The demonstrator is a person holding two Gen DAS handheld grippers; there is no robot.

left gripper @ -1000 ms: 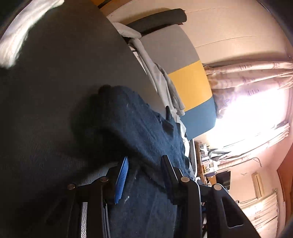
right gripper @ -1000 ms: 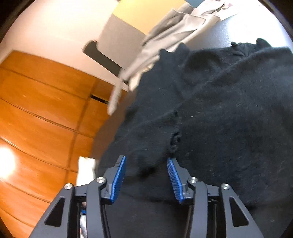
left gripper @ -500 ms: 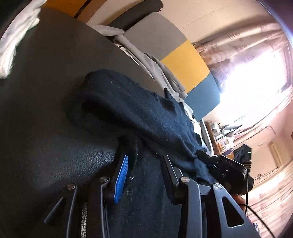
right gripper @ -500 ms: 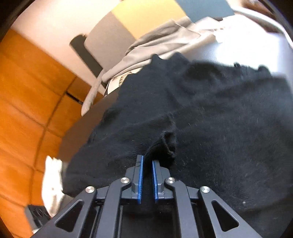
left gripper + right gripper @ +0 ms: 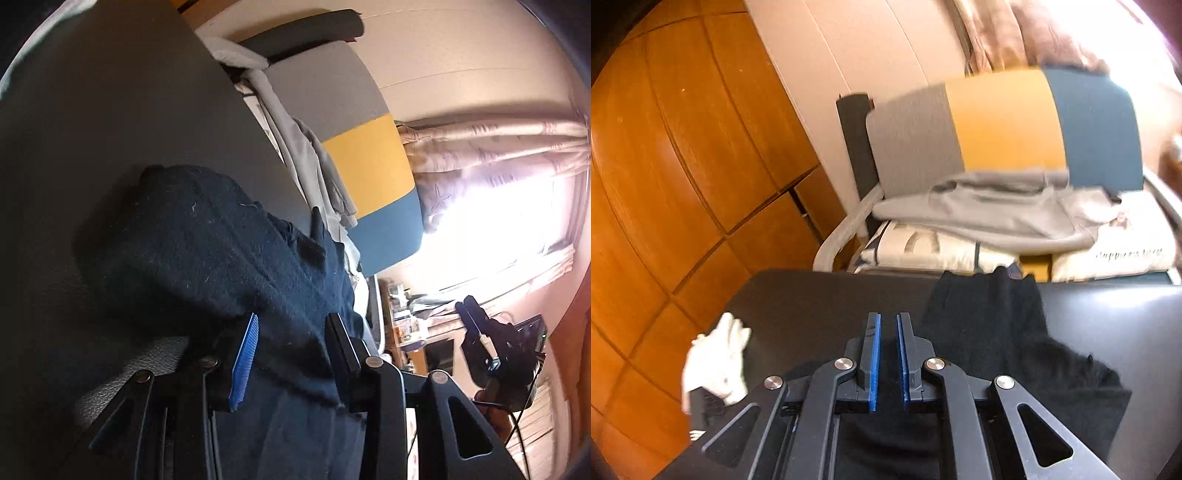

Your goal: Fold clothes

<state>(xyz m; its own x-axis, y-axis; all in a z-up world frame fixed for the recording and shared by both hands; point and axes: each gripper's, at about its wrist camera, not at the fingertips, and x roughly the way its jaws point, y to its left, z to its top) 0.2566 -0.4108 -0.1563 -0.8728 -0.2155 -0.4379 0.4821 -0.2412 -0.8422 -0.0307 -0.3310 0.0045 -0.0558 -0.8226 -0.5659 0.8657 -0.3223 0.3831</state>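
On the dark leather surface [image 5: 820, 295] our open left tool [image 5: 291, 354] straddles the dark navy knitted garment [image 5: 207, 251], running lengthwise ahead, while our right tool [image 5: 888, 354] pinches its hem.

A dark navy garment [image 5: 221, 254] is seen draped between the spread fingers [image 5: 245, 360] of the left gripper [image 5: 291, 354], the cloth passing between them and bunching ahead on the dark table [image 5: 92, 129]. Beyond the fingertips, a grey, yellow and blue chair back [image 5: 369, 166] is shown, with pale clothes [image 5: 314, 166] hung over it. To the right of the fingers, the right gripper [image 5: 476, 321] is visible against a bright curtained window [image 5: 498, 221].
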